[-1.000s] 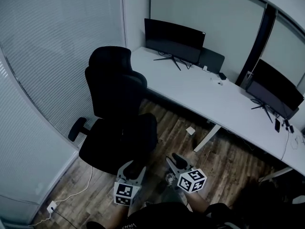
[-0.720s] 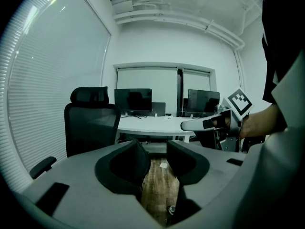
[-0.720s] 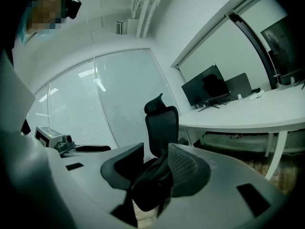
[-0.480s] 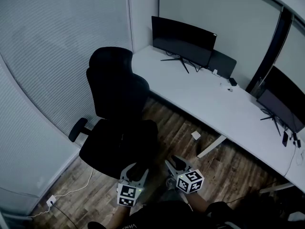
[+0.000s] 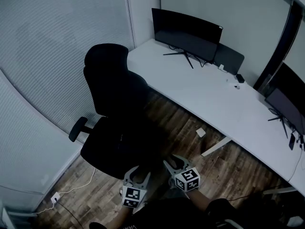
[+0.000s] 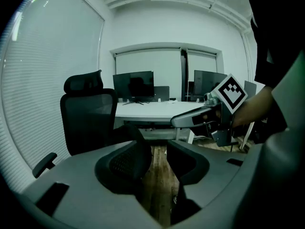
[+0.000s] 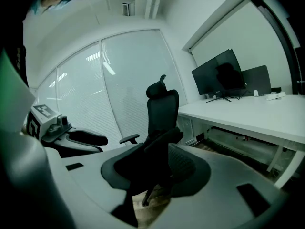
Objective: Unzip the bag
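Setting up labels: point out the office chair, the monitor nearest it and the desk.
office chair (image 5: 114, 88): head view, backrest.
monitor nearest the chair (image 5: 187, 30): head view, screen.
desk (image 5: 206, 92): head view, bare top.

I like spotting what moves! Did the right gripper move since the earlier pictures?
Yes. In the head view the right gripper has slid left, closer to the black office chair.

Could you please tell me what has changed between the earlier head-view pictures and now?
The left tongs moved slightly right and down in the head view, the right tongs slightly left, so they sit closer together. Nothing was gripped or released: both stay open and empty. The black office chair and long white desk stay put.
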`<state>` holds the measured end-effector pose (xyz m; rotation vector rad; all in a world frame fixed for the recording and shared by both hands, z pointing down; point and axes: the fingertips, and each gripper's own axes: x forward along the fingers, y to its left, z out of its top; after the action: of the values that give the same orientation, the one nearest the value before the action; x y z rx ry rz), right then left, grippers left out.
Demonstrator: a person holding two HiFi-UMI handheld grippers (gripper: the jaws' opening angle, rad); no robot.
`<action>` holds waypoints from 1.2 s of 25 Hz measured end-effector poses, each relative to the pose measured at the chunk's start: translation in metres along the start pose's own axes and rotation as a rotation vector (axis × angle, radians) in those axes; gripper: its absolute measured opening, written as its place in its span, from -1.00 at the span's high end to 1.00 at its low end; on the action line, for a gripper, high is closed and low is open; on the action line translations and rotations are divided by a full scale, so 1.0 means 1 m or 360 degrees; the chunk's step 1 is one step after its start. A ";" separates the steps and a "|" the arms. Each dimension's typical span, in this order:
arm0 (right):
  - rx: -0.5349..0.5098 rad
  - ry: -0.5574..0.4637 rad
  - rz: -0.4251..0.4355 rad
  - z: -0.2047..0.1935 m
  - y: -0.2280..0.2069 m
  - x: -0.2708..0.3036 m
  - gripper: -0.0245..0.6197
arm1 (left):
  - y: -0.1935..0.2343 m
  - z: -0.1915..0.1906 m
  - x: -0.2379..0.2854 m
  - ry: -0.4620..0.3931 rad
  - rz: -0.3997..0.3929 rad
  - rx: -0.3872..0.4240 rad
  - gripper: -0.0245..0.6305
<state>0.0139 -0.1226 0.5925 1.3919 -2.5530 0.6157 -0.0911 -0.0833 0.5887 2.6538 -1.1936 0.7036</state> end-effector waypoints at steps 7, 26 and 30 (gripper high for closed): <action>-0.0130 0.0115 0.0089 -0.027 -0.020 0.023 0.49 | -0.005 -0.014 0.027 0.0141 0.0077 -0.0020 0.35; -0.0494 0.0315 0.0508 -0.065 -0.038 0.074 0.49 | 0.001 -0.049 0.099 0.0407 0.0334 0.0164 0.19; -0.0607 0.0330 0.0601 -0.067 -0.030 0.084 0.49 | 0.006 -0.057 0.103 0.0467 0.0374 0.0163 0.19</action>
<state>-0.0110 -0.1721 0.6899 0.6951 -2.5965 0.2781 -0.0567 -0.1376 0.6873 2.3957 -1.4264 1.1744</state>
